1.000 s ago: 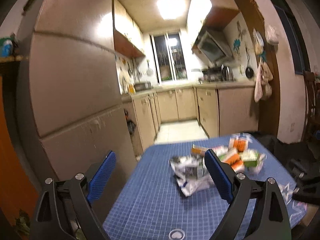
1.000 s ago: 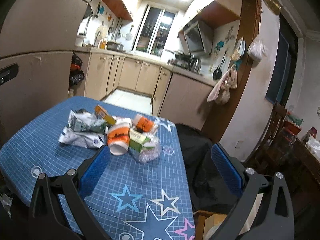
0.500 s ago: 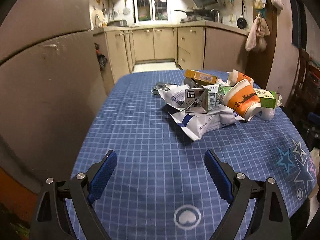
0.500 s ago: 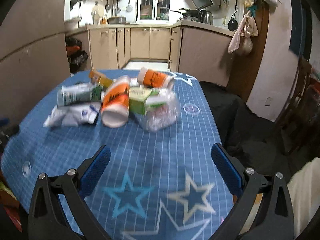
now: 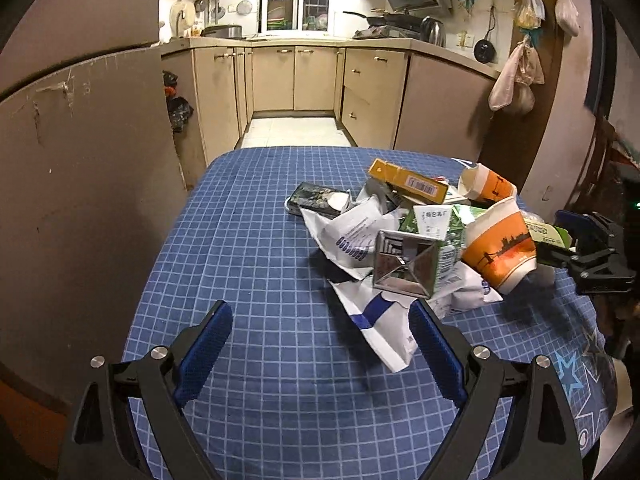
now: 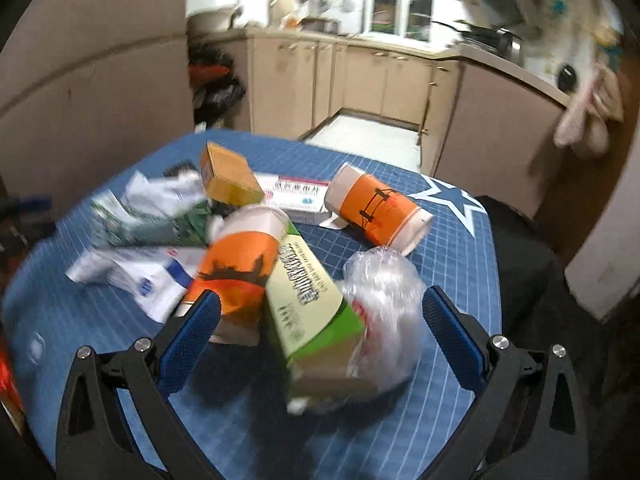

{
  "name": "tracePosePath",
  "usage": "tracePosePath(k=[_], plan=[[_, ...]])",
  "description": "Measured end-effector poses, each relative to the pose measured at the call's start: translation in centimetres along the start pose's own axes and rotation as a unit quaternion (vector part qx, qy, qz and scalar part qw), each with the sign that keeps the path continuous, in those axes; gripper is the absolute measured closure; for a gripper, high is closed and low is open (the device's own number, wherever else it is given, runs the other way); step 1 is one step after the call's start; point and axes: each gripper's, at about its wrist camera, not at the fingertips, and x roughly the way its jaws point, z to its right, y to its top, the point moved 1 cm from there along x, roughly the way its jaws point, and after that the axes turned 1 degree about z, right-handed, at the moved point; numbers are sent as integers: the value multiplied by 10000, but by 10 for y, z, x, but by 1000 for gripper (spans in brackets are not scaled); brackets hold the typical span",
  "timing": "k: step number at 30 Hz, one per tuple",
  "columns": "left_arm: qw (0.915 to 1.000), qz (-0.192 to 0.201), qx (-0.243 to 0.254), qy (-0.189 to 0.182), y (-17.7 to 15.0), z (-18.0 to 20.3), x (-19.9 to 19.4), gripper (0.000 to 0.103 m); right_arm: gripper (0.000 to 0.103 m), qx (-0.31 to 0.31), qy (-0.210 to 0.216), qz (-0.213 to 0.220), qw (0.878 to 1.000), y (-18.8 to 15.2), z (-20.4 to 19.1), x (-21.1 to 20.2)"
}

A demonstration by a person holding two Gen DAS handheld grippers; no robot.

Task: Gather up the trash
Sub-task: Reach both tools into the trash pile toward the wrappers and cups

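Note:
A heap of trash lies on the blue checked tablecloth (image 5: 256, 264): a crushed silver-and-green carton (image 5: 412, 266), white crumpled bags (image 5: 352, 232), an orange paper cup (image 5: 500, 248), a yellow box (image 5: 408, 182). My left gripper (image 5: 320, 344) is open just short of the white bag, nothing between its fingers. My right gripper (image 6: 320, 328) is open; the green box (image 6: 312, 304), an orange cup (image 6: 236, 268) and a clear plastic wrap (image 6: 384, 300) lie between its fingers, with no pad touching them. A second orange cup (image 6: 376, 212) lies behind. The right gripper's fingers (image 5: 592, 248) show at the heap's right side.
A tall brown cabinet (image 5: 80, 168) stands left of the table. Kitchen cupboards (image 5: 304, 80) and a tiled floor (image 5: 292, 132) lie beyond it. A dark chair or bag (image 6: 520, 272) stands right of the table. White stars (image 6: 452, 200) mark the cloth's right end.
Both grippers have tipped downward and moved in on the heap. The trash now fills the right wrist view and sits between its fingers. Both stay open.

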Motion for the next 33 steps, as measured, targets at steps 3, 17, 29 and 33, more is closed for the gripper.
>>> tracePosePath(k=[3,17,29,33], plan=[[10000,-61,-54,19,-1,-4,3,13,25,-16,489,3,9988,2,6,5],[9998,-120,-131,15,-4,-6,0,13,28,-1580,899,-601,9815,2,-28,4],[9998,-160,-120,26,-7,-5,0,13,53,-2102,518,-1166,9693,-3,-51,31],[9999,-144,-76,21,-7,-4,-3,13,98,-1466,660,-823,9836,-13,-47,2]])
